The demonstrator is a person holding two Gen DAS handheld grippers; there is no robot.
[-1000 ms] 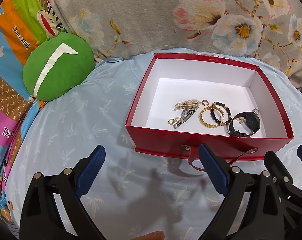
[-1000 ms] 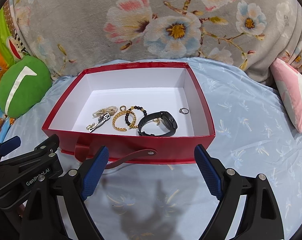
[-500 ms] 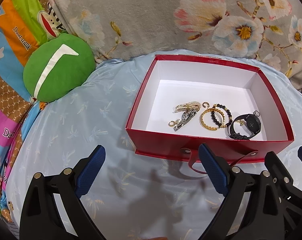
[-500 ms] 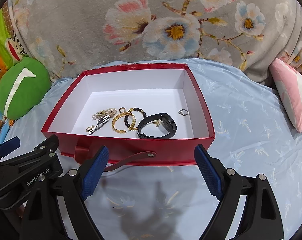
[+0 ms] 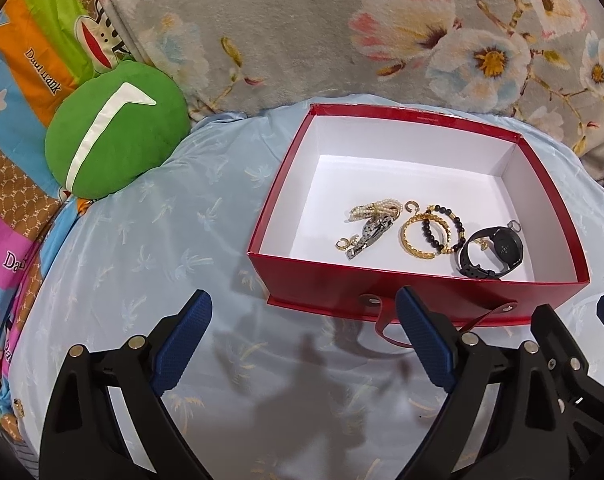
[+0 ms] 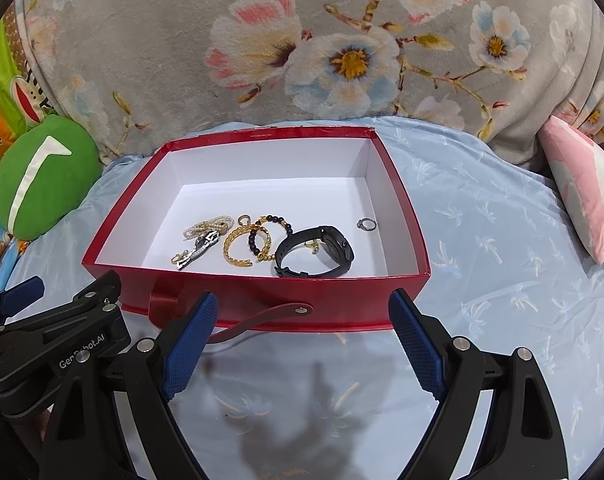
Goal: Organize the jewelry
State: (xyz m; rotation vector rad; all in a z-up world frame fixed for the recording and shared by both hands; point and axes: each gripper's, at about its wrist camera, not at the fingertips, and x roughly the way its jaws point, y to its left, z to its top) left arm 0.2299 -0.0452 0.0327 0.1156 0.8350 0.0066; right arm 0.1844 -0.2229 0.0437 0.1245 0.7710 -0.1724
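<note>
A red box (image 5: 418,292) (image 6: 261,300) with a white inside lies on a light blue sheet. In it lie a pearl bracelet (image 5: 376,210) (image 6: 207,226), a silver clasp piece (image 5: 372,234) (image 6: 197,250), a gold bangle (image 5: 420,236) (image 6: 241,246), a black bead bracelet (image 5: 442,226) (image 6: 271,232), a black watch (image 5: 494,246) (image 6: 316,252) and a small ring (image 6: 366,224). My left gripper (image 5: 302,340) is open and empty, in front of the box's left corner. My right gripper (image 6: 304,338) is open and empty, in front of the box's strap handle (image 6: 261,318).
A green round cushion (image 5: 113,136) (image 6: 37,178) lies to the left. A floral grey blanket (image 5: 342,32) rises behind the box. A pink pillow (image 6: 582,188) lies at the right. A colourful cartoon quilt (image 5: 13,80) borders the left edge.
Both grippers have drawn back slightly from the box; it sits a little farther and higher in both views. Both stay open and empty. The jewelry has not moved.
</note>
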